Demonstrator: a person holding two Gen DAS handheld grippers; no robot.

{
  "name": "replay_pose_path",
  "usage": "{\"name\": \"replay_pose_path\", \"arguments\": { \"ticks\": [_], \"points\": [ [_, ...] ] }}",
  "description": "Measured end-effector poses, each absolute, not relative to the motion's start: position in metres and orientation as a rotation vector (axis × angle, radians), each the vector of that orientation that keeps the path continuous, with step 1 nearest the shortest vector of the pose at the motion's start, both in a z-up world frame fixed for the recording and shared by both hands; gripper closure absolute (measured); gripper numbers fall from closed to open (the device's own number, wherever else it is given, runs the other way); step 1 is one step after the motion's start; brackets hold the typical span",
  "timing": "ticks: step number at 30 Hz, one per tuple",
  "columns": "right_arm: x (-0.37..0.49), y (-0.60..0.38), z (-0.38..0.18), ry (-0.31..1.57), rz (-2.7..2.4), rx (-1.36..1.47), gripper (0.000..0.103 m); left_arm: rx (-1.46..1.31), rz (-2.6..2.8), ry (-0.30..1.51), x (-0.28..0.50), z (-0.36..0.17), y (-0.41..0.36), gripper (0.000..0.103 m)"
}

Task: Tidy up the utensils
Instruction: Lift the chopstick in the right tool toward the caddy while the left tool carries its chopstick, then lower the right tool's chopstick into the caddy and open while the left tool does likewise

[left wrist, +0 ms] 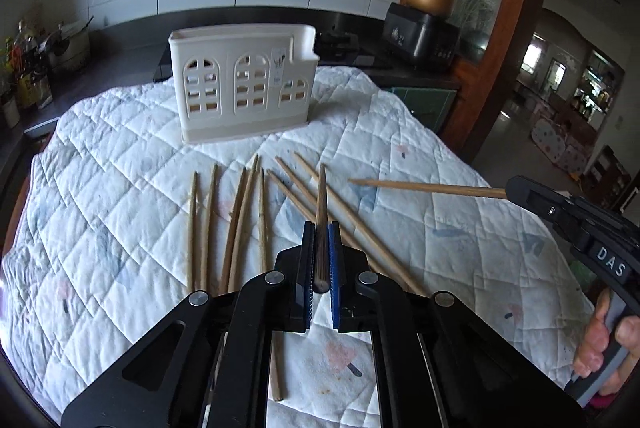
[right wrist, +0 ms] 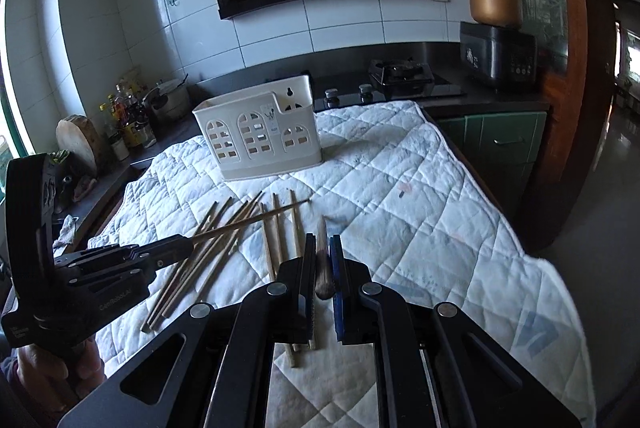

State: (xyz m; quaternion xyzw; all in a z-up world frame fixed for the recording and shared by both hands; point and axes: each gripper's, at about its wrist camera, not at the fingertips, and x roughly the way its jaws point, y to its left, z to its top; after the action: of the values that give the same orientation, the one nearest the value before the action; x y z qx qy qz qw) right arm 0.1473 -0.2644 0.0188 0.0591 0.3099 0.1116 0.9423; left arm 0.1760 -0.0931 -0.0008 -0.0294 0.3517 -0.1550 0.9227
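Observation:
My left gripper (left wrist: 321, 228) is shut on one wooden chopstick (left wrist: 321, 195), which points forward and hangs above the quilt. My right gripper (right wrist: 323, 240) is shut on a second chopstick (right wrist: 322, 228). In the left wrist view the right gripper (left wrist: 510, 189) shows at the right edge, its chopstick (left wrist: 428, 186) sticking out to the left. In the right wrist view the left gripper (right wrist: 186, 242) shows at the left with its chopstick (right wrist: 248, 222). Several loose chopsticks (left wrist: 240, 220) (right wrist: 208, 252) lie fanned on the quilt. A white utensil holder (left wrist: 240, 83) (right wrist: 260, 135) stands upright beyond them.
A white quilted cloth (left wrist: 120, 167) (right wrist: 400, 187) covers the counter. Behind it are a gas stove (right wrist: 404, 77), a dark rice cooker (right wrist: 498, 57) and a copper pot (right wrist: 496, 5). Bottles (right wrist: 128, 119) and a wooden board (right wrist: 78, 139) stand at the left. A hand (left wrist: 600, 340) grips the right tool.

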Motion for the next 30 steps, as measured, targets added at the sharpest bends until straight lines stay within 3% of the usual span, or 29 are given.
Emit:
{"name": "replay_pose_path", "arguments": {
  "ticks": [18,30],
  "points": [
    [0.26,-0.226,0.153,0.621,0.386,-0.074,0.096,0.002,-0.338,0.642,0.224,0.093,-0.059,0.098],
    [0.342,-0.209,0.182,0.608,0.314,-0.043,0.096,-0.032,-0.254,0.474,0.275,0.184,-0.027,0.098]
  ]
}}
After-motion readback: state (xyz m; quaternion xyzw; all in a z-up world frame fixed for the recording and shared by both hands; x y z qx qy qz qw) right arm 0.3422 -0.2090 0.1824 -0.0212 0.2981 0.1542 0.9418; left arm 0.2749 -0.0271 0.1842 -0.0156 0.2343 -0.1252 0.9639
